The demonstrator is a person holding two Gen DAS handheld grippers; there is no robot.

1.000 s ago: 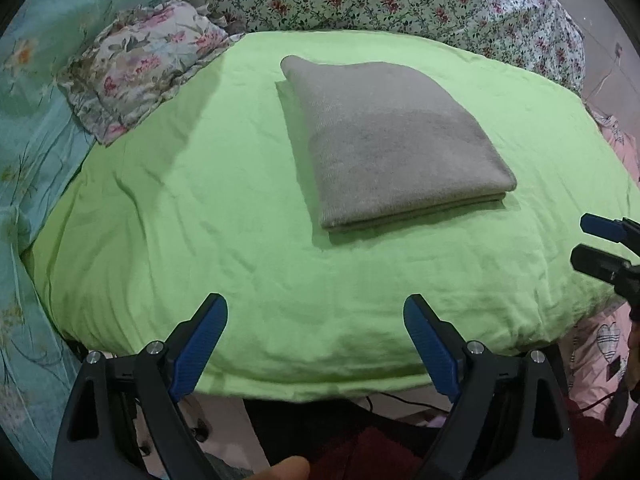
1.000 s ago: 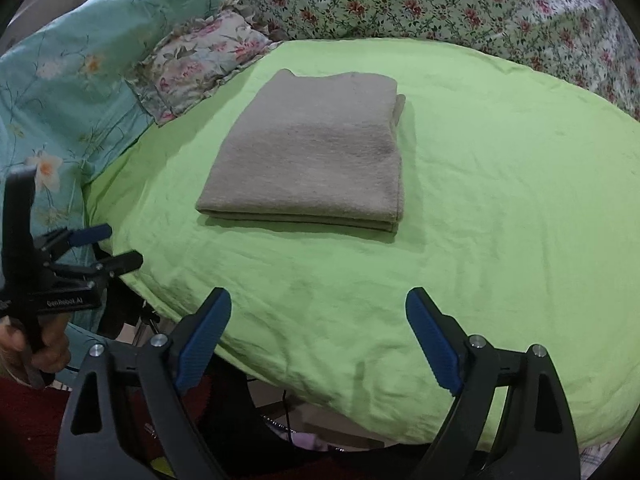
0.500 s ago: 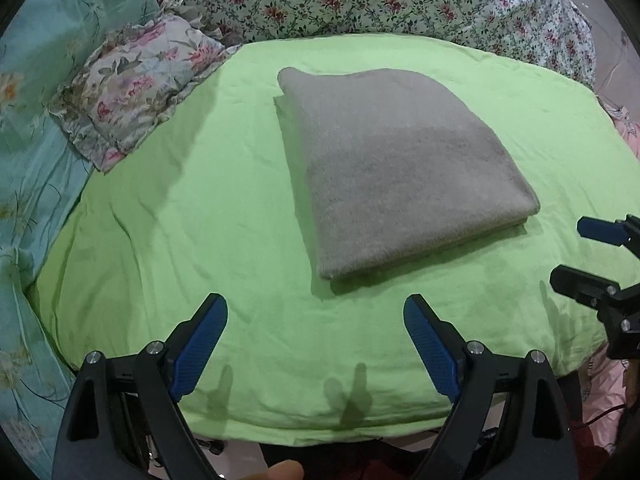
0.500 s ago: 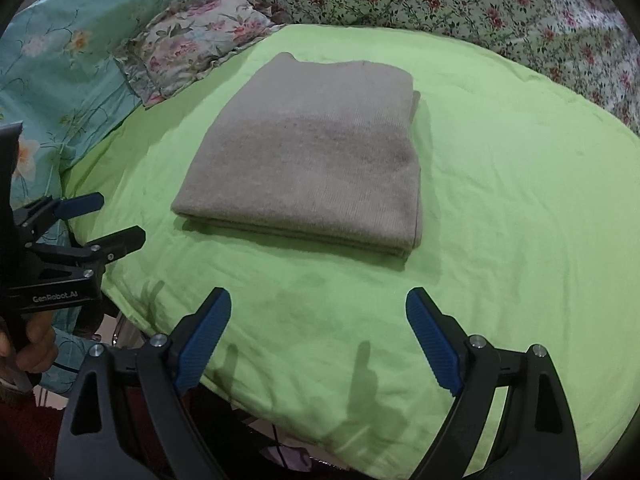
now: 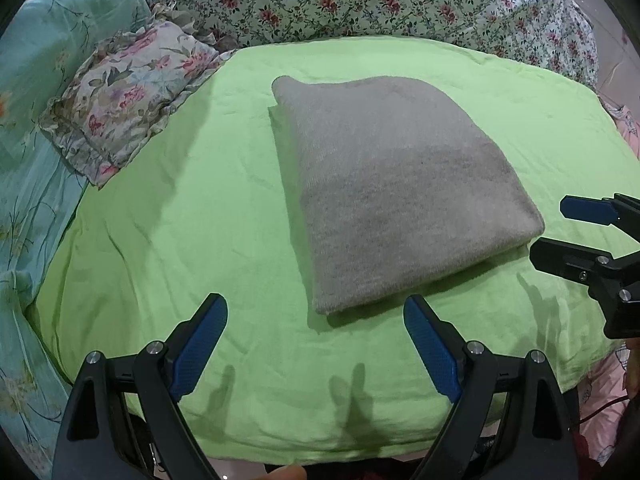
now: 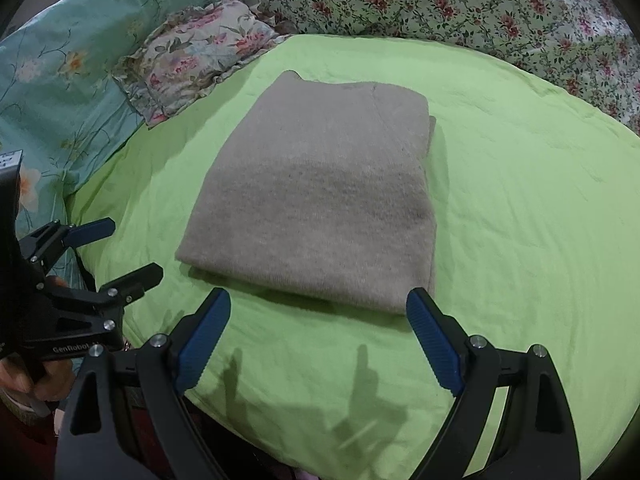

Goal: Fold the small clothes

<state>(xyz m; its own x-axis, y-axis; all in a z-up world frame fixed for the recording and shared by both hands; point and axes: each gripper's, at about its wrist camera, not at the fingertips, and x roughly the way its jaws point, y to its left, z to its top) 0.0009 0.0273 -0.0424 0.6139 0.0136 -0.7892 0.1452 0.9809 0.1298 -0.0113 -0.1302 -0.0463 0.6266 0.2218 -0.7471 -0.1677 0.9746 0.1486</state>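
A grey knitted garment (image 5: 396, 192) lies folded into a rectangle on the green sheet (image 5: 192, 216); it also shows in the right wrist view (image 6: 320, 204). My left gripper (image 5: 316, 320) is open and empty, just short of the garment's near left corner. My right gripper (image 6: 318, 312) is open and empty, just short of the garment's near edge. Each gripper shows in the other's view, the right one (image 5: 560, 228) beside the garment's right corner, the left one (image 6: 124, 248) beside its left corner.
A floral pillow (image 5: 132, 92) lies at the sheet's far left corner. A teal floral cover (image 5: 28, 160) runs along the left, and a white floral quilt (image 5: 360, 0) across the back. The sheet's near edge (image 5: 320, 448) drops off below my left gripper.
Both grippers have moved forward over the sheet towards the folded garment, which now looks larger and closer. Both stay open. The garment has not moved.
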